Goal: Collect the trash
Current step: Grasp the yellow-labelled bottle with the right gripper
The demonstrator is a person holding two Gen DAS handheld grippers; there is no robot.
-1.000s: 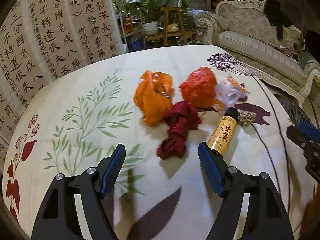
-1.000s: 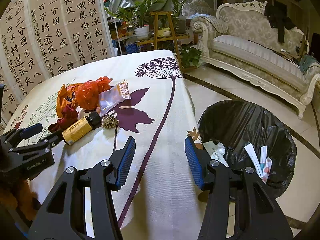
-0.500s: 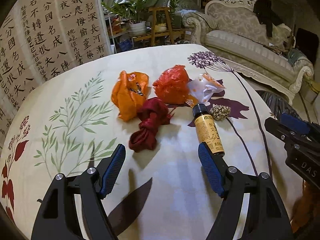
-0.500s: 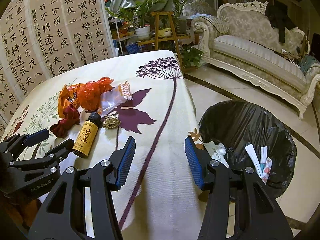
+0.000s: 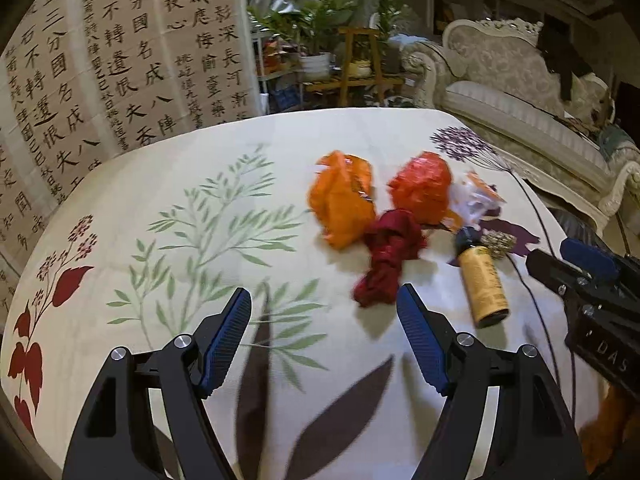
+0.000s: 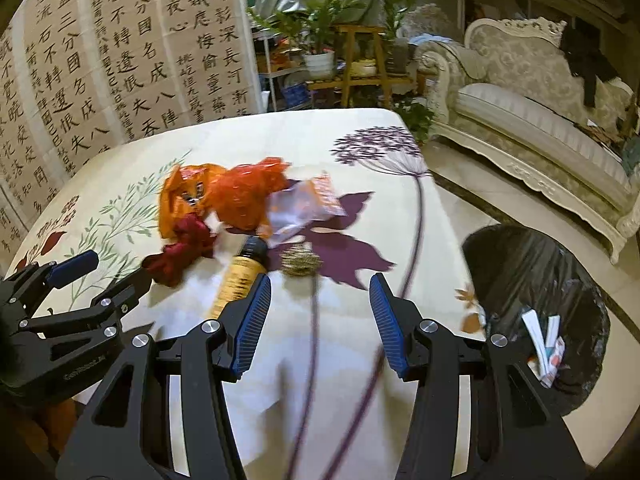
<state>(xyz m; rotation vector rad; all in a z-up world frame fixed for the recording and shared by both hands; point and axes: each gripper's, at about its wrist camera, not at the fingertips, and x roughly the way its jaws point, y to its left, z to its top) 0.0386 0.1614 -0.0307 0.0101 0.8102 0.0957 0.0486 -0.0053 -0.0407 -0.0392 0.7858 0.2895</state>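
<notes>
Both grippers are hanging over the table (image 6: 360,360) with nothing in them, so the step in hand looks like the approach to the next piece of trash, before any grasp. The left gripper (image 5: 324,312) is standing wide apart, empty, with the dark red cloth knot (image 5: 386,264) lying just beyond its right fingertip. The right gripper (image 6: 320,304) is also gaping wide and carrying nothing, and the small gold scrubber ball (image 6: 299,262) is sitting just ahead of its open gap, with the yellow bottle (image 6: 240,280) lying on its side close to the left finger. The trash is lying in a loose heap near the middle of the flowered cloth: an orange bag (image 5: 342,204), a crumpled red bag (image 5: 422,188) and a pale wrapper (image 6: 304,206), all touching or overlapping. These look light and crushable; the bottle looks rigid and likely to roll. The bin (image 6: 532,280), lined in black and already holding some paper scraps, is standing on the floor just off the table's right edge. The next move probably calls for lowering one gripper around a single item, closing, then carrying it over the bin.
</notes>
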